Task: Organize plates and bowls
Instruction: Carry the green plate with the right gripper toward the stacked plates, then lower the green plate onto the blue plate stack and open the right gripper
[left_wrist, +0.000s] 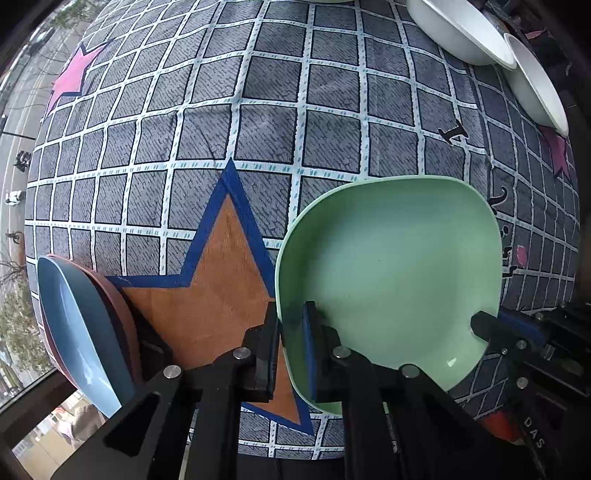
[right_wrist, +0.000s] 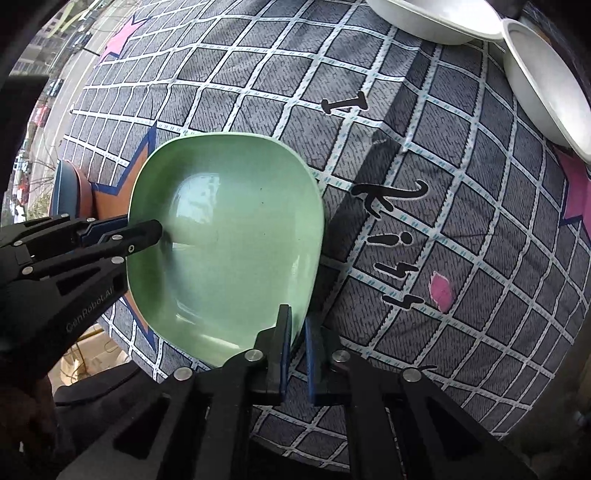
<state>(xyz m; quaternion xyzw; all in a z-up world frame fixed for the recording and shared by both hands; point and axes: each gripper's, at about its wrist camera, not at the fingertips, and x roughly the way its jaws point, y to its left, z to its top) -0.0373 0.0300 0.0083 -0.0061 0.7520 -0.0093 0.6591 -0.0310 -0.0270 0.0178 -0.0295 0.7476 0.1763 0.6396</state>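
Note:
A pale green squarish plate (left_wrist: 388, 266) sits over the checked tablecloth, partly above an orange star; I cannot tell whether it touches the cloth. My left gripper (left_wrist: 291, 314) is shut on its left rim, one finger inside the plate and one outside. My right gripper (right_wrist: 295, 317) is shut on the near rim of the green plate (right_wrist: 229, 240). The other tool appears in each view: the right gripper (left_wrist: 480, 321) at the plate's right edge, the left gripper (right_wrist: 147, 229) at its left edge.
A blue plate (left_wrist: 74, 325) lies on top of brownish plates (left_wrist: 122, 321) at the table's left edge. Two white bowls (left_wrist: 458, 29) (left_wrist: 535, 81) stand at the far right. The tablecloth (left_wrist: 258, 92) ends close below the grippers, with a window and street beyond.

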